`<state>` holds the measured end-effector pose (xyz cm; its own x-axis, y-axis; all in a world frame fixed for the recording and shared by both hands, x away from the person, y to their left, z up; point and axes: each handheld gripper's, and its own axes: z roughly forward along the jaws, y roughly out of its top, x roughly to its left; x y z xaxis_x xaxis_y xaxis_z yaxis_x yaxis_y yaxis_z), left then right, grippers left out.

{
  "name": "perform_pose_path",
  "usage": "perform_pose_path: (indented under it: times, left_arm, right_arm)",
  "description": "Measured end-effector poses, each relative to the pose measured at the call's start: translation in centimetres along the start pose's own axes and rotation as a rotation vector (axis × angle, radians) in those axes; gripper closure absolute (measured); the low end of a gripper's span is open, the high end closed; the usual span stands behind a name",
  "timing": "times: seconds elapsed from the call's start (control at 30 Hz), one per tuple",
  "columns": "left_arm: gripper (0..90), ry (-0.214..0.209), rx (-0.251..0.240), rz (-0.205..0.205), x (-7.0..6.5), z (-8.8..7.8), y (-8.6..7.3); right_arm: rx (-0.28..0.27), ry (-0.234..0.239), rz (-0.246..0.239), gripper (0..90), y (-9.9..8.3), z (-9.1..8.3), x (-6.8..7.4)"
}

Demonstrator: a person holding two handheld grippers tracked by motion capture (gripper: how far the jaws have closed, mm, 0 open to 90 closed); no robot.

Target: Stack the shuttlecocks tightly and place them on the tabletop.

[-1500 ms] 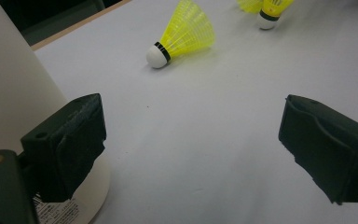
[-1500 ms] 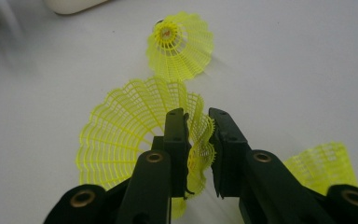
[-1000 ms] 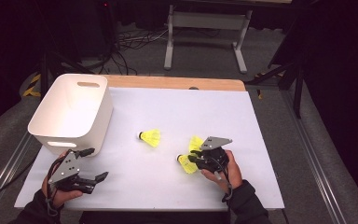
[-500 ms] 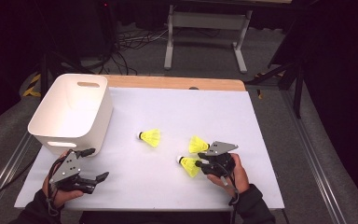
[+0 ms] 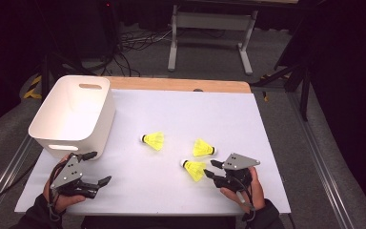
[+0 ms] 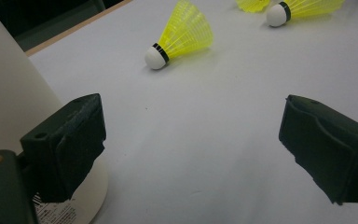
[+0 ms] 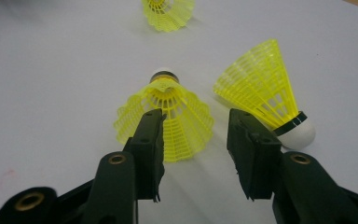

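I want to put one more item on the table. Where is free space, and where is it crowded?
Free: the white table behind the three shuttlecocks up to the wooden edge, right of the white bin; also the strip between the left gripper and the nearest shuttlecock. Crowded: the front right, where shuttlecocks cluster by the right gripper.

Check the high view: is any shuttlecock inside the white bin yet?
No, the white bin holds nothing, and all three shuttlecocks lie on the table.
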<state>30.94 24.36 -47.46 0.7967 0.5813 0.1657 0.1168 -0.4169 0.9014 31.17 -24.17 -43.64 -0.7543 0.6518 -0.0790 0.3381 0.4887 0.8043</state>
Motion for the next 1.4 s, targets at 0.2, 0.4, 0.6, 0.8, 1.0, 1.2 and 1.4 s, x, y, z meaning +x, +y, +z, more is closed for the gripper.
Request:
perform_pose_path:
  times: [0.2,0.4,0.6,0.8,1.0,1.2,1.4]
  left_arm:
    - [7.7,-0.001,-0.003,0.001,0.0,0.1,0.0]
    - [7.6,-0.002,-0.002,0.003,0.0,0.1,0.0]
    - [7.3,-0.002,0.000,0.010,-0.1,0.0,0.1]
    - [7.3,-0.001,0.003,0.012,-0.1,0.1,0.1]
    - [7.4,-0.007,0.002,0.011,-0.1,0.1,0.1]
    - [7.4,-0.004,0.003,0.014,0.0,0.1,0.1]
    - [7.5,-0.008,0.001,0.007,-0.1,0.1,0.1]
  right_arm:
    - [-0.020,0.025,-0.011,50.5,-0.5,0.0,0.9]
    - [-0.018,0.041,-0.017,33.7,-0.8,0.7,1.9]
    - [-0.011,0.060,-0.020,25.0,-1.0,1.7,2.5]
    - [0.026,0.066,-0.048,31.7,-1.0,3.0,3.1]
    - [0.045,0.061,-0.049,49.9,-0.8,3.9,3.4]
    - [0.047,0.052,-0.047,65.4,-0.6,4.1,3.6]
    - [0.042,0.061,-0.042,82.5,-0.7,4.0,3.5]
